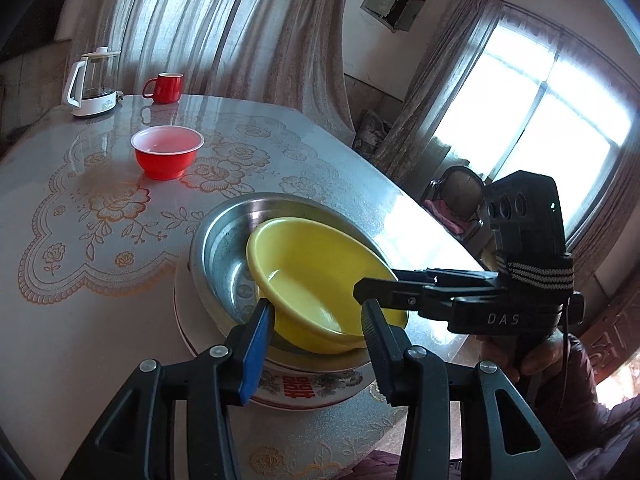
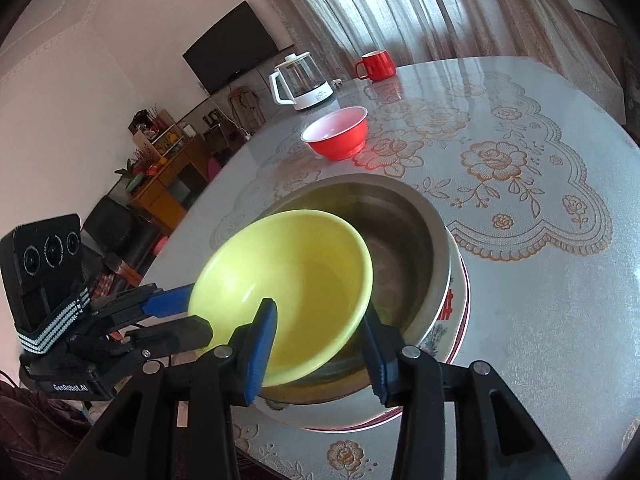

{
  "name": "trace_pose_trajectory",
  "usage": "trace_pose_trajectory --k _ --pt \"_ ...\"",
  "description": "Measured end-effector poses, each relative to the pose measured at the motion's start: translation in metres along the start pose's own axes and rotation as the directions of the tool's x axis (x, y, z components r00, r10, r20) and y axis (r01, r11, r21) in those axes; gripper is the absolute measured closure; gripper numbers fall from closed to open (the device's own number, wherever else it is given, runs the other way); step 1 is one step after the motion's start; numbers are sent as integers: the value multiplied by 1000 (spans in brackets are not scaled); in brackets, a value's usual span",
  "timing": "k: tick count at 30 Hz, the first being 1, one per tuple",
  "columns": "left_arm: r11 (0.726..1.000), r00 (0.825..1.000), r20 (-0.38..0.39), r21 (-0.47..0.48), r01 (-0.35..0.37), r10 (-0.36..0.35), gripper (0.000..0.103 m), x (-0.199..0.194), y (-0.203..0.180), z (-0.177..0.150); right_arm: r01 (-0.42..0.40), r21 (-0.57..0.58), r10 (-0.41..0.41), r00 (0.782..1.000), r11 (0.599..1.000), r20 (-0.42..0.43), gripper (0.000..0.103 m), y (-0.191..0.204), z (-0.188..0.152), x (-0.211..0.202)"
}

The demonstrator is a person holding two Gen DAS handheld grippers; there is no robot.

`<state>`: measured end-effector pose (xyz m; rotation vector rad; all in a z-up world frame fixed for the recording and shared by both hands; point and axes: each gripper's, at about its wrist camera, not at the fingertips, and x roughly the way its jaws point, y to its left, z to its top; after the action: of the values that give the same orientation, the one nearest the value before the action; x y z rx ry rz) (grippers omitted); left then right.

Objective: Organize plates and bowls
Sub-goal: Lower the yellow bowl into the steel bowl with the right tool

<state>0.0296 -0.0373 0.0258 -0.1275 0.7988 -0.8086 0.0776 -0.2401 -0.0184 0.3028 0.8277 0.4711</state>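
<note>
A yellow bowl (image 1: 320, 280) lies tilted inside a steel basin (image 1: 224, 240), which sits on a patterned plate (image 1: 296, 390) near the table's front edge. My left gripper (image 1: 318, 320) is open, its fingers spread on either side of the bowl's near rim. My right gripper (image 2: 320, 320) is open too, straddling the bowl's (image 2: 288, 280) near rim over the basin (image 2: 404, 240) and plate (image 2: 456, 312). Each gripper shows in the other's view, the right one (image 1: 374, 290) and the left one (image 2: 188, 316) at the bowl's edge. A red bowl (image 1: 167, 152) (image 2: 338, 134) stands farther back.
A glass kettle on a white base (image 1: 94, 80) (image 2: 302, 80) and a red mug (image 1: 166, 87) (image 2: 376, 65) stand at the table's far end. The table (image 1: 100, 280) has a lace-patterned cover. A chair (image 1: 456, 196) and a window lie beyond the right edge.
</note>
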Motion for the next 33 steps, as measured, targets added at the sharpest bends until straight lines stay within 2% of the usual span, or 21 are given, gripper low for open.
trace_pose_trajectory --k 3,7,12,15,20,28,31,33 --pt "999 999 6 -25 32 -32 58 -1 3 3 -26 18 26 1000 999 10 61 -4 -2 -3" --pt "998 999 9 -33 -53 53 58 3 5 5 -44 33 43 999 999 17 60 -4 -3 -5" --pt "998 999 37 -59 17 -15 58 -3 10 11 -64 26 64 998 998 11 51 2 -3 -5" --pt "998 999 32 -37 41 -40 50 -4 6 8 -80 10 80 997 997 -3 48 6 -5 -4" --pt "998 1000 -9 -50 -29 29 48 10 7 6 -73 13 74 997 997 -11 46 5 -4 -6" --pt "997 997 58 -38 60 -57 48 -4 5 6 -66 31 66 998 997 6 45 -1 -5 -16" --pt "995 993 100 -71 74 -66 42 -11 9 10 -73 39 73 997 997 22 43 -3 -5 -20" --pt "994 993 109 -87 59 -49 40 -13 12 13 -70 37 69 997 997 31 42 -2 -4 -22"
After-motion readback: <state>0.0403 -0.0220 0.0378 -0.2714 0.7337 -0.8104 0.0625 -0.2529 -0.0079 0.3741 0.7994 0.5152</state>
